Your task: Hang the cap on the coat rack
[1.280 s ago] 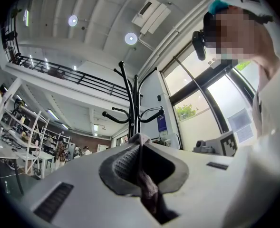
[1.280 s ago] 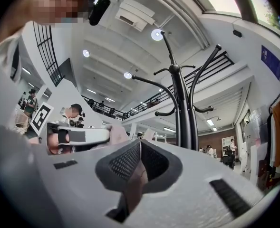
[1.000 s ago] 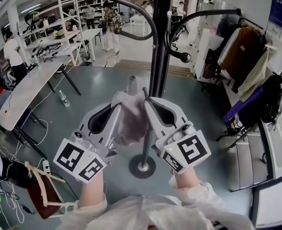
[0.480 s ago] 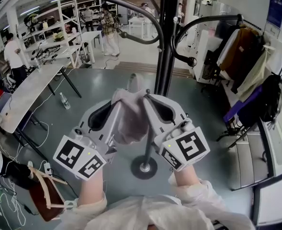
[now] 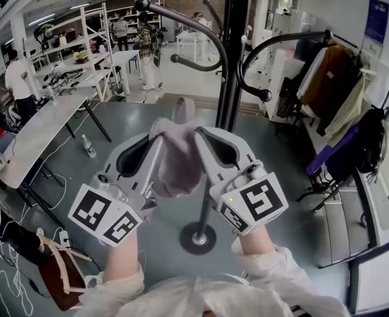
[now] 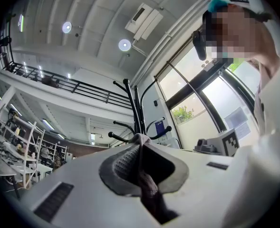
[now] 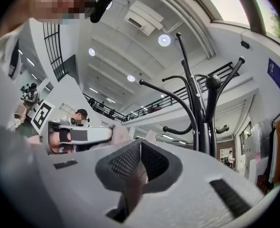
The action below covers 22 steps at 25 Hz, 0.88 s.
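Observation:
A dusty-pink cap (image 5: 178, 156) hangs between my two grippers in front of the black coat rack (image 5: 234, 58). My left gripper (image 5: 160, 140) is shut on the cap's left edge; pink fabric shows pinched between its pads (image 6: 142, 170). My right gripper (image 5: 197, 132) is shut on the right edge, with fabric (image 7: 132, 186) caught in its jaws. The rack's pole rises just beyond the right gripper. Curved hooks with ball ends (image 5: 142, 4) arch above and to the left. In the right gripper view the rack (image 7: 201, 113) stands close on the right.
The rack's round base (image 5: 197, 238) sits on the grey floor below my hands. A long white table (image 5: 35, 137) runs along the left. Coats and bags (image 5: 343, 91) hang at the right. People stand by shelves (image 5: 144, 41) in the background.
Both grippers have risen a little with the cap, and the view has tilted up, so the rack's hooks sit lower and closer in the picture. The grip on the cap is unchanged.

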### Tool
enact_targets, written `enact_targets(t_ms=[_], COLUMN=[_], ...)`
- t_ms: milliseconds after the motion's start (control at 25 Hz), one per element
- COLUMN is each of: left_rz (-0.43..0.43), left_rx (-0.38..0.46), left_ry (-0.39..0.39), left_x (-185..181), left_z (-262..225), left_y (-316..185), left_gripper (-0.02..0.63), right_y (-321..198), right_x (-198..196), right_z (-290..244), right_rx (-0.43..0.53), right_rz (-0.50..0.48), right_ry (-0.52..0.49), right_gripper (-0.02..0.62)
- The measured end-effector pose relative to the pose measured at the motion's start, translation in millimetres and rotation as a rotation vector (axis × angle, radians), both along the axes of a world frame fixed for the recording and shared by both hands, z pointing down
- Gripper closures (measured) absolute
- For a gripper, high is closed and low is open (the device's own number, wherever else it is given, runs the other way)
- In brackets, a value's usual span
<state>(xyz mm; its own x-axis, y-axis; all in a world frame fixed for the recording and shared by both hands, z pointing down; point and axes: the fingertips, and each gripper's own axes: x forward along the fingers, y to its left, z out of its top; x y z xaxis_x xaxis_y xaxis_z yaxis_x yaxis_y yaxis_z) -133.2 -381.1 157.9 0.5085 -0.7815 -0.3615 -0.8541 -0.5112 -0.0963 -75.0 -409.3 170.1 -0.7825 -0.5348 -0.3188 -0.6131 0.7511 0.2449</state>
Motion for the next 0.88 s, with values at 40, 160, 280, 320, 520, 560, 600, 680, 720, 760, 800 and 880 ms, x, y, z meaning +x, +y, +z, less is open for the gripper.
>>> enact_targets(t_ms=[40,160,280,320,520,560,600,680,720,760,800,880], left_rz=[-0.004,-0.017,-0.03,-0.035,-0.057,-0.062,-0.066,-0.074,-0.078,-0.083,-0.088,-0.098], left_rx=[0.011,0.048,0.094,0.109,0.186,0.2,0.212,0.235,0.247,0.259,0.272,0.295], left_ry=[-0.004,-0.009,-0.016,-0.019,-0.029,-0.033,-0.037,-0.043,-0.043,-0.042,-0.041,-0.04], left_x=[-3,-14,-18,-20,-33,-33,-33,-34,-35,-37,-40,-45], left_z=[-4,-18,-34,-39,-70,-76,-81,-90,-95,-99,-104,-112], left_y=[1,3,6,8,18,19,20,21,23,24,25,29], left_gripper=[0.578,0.578,0.578,0.578,0.578,0.578,0.578,0.578,0.578,0.578,0.578,0.578], right_y=[0,2,2,1,8,9,10,11,12,13,15,17], right_x=[-3,-11,-11,-13,-29,-29,-30,-30,-31,-33,-35,-38], right_z=[-5,-20,-34,-38,-58,-62,-67,-76,-81,-86,-91,-99], right_rx=[0.014,0.048,0.081,0.089,0.129,0.14,0.151,0.174,0.187,0.2,0.212,0.233], right_rz=[-0.001,-0.002,0.003,0.004,-0.012,-0.017,-0.02,-0.025,-0.027,-0.03,-0.033,-0.039], right_ry=[0.002,-0.005,-0.018,-0.021,-0.027,-0.029,-0.03,-0.03,-0.029,-0.029,-0.03,-0.031], right_gripper=[0.591,0.591,0.591,0.591,0.591,0.591,0.591,0.591,0.591,0.591,0.591,0.591])
